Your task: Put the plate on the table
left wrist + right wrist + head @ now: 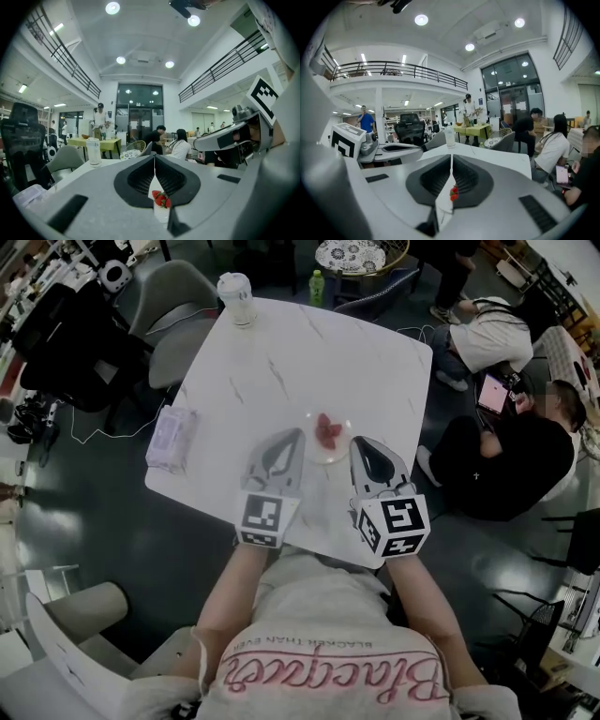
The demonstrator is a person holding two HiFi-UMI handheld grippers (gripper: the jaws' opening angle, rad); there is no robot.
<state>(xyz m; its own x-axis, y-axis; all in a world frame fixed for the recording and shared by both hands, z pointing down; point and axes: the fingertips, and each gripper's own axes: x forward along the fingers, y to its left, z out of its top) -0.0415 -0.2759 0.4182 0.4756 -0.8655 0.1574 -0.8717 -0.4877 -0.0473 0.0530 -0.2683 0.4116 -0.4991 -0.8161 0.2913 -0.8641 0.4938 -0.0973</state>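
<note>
A clear plate [330,439] with red strawberries [328,429] is over the near half of the white marble table [375,362]; whether it rests on the top cannot be told. My left gripper [298,439] is shut on the plate's left rim. My right gripper [356,444] is shut on its right rim. In the left gripper view the plate [158,211] stands edge-on between the shut jaws [154,159], with the strawberries [161,199] on it. The right gripper view shows the same: the plate [444,204] and strawberries [453,192] in the shut right gripper [451,158].
A lidded cup [235,298] stands at the table's far left corner. A pack of tissues [171,437] lies at the left edge. Grey chairs [173,296] stand at the far left. People [506,451] sit on the floor to the right.
</note>
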